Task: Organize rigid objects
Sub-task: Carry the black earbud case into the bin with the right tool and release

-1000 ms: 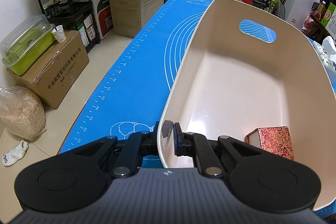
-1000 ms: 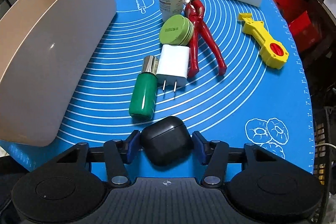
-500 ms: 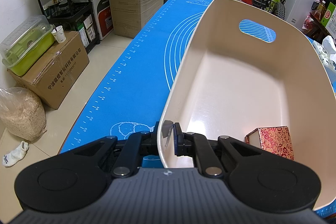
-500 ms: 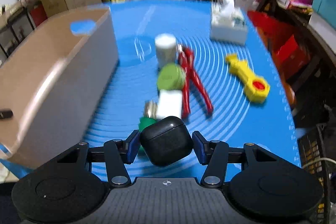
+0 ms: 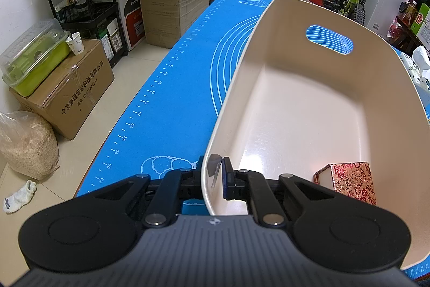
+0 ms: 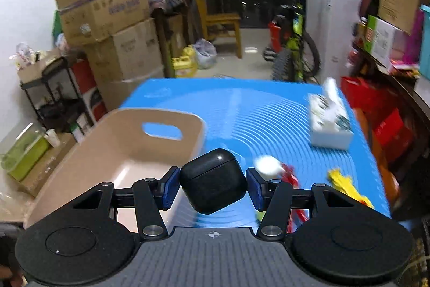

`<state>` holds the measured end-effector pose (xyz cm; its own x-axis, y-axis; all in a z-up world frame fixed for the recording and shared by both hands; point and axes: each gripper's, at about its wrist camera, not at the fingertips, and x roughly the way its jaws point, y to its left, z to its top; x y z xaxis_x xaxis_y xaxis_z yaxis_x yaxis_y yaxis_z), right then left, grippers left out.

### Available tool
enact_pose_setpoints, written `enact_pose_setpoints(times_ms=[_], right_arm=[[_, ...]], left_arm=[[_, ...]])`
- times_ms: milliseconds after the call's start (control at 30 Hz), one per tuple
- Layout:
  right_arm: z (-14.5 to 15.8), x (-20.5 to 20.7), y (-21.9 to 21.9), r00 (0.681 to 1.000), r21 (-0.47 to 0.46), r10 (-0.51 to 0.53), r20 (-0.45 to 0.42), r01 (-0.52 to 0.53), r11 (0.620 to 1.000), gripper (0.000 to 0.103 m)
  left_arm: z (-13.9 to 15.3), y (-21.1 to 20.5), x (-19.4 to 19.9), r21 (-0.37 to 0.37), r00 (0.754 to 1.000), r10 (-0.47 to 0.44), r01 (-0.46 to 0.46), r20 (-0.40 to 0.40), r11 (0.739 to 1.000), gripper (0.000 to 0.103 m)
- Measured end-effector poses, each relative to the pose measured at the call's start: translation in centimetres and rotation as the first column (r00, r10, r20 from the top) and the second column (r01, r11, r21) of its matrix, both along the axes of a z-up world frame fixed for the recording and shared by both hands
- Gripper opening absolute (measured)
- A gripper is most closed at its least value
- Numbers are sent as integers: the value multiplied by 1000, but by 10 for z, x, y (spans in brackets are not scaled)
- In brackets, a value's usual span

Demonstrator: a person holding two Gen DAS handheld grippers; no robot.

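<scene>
Since a second ago the right tongs (image 6: 212,188) have come up off the blue surface (image 6: 268,109) with the black earbud case (image 6: 213,183) pinched between their blue pads, and the view has tipped from the clutter on the mat toward the far room; the case now hangs near the beige bin (image 6: 121,149), over its right wall. Left tongs (image 5: 215,176) have not shifted: pressed together on the bin's near rim, one finger outside the wall and one inside, steadying it. Done so far, as far as visible: one item, a red patterned box (image 5: 349,180), lies on the bin floor near the front right corner; the rest of the floor is bare. In hand: the case, lifted but not yet over the opening proper. Left on the surface, blurred in the right view: a white jar (image 6: 267,164), a red-handled tool (image 6: 291,179), a yellow tool (image 6: 346,186); a tissue box (image 6: 329,123) sits further back. Other small items seen earlier are now hidden behind the tongs. Judgement: early stage, most of the sorting remains.
</scene>
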<state>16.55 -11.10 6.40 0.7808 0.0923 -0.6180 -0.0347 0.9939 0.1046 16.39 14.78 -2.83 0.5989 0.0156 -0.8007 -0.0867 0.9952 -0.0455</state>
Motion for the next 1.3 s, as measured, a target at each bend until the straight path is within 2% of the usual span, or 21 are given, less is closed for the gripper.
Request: enact_pose_setpoints(times_ms=[267,500,767,900,967,1300], right_arm=[[-6,18,57,993,-57,116,-16,-116,992,58],[-31,19,100,965,-86,235,-120,-246,965,58],[-58,16,125,936,-136,263,-233,-299,945,58],[-63,13,124,935,-144,268,-234,-306,941,58],[-59,9,119,940,-118,266,-215,-296,948,65],[-16,1,53,984,-39,151,-98,-155,987,75]], left_arm=[[0,0,0,2,1000,0,0,1,1000,13],[0,-1,0,5,1000,-2,2,1,1000,13],[0,-1,0,5,1000,-2,2,2,1000,13],[1,-2,0,13,1000,-7,7,11,1000,12],[0,-1,0,12,1000,-5,5,7,1000,13],[0,-1,0,5,1000,3,-3,7,1000,13]])
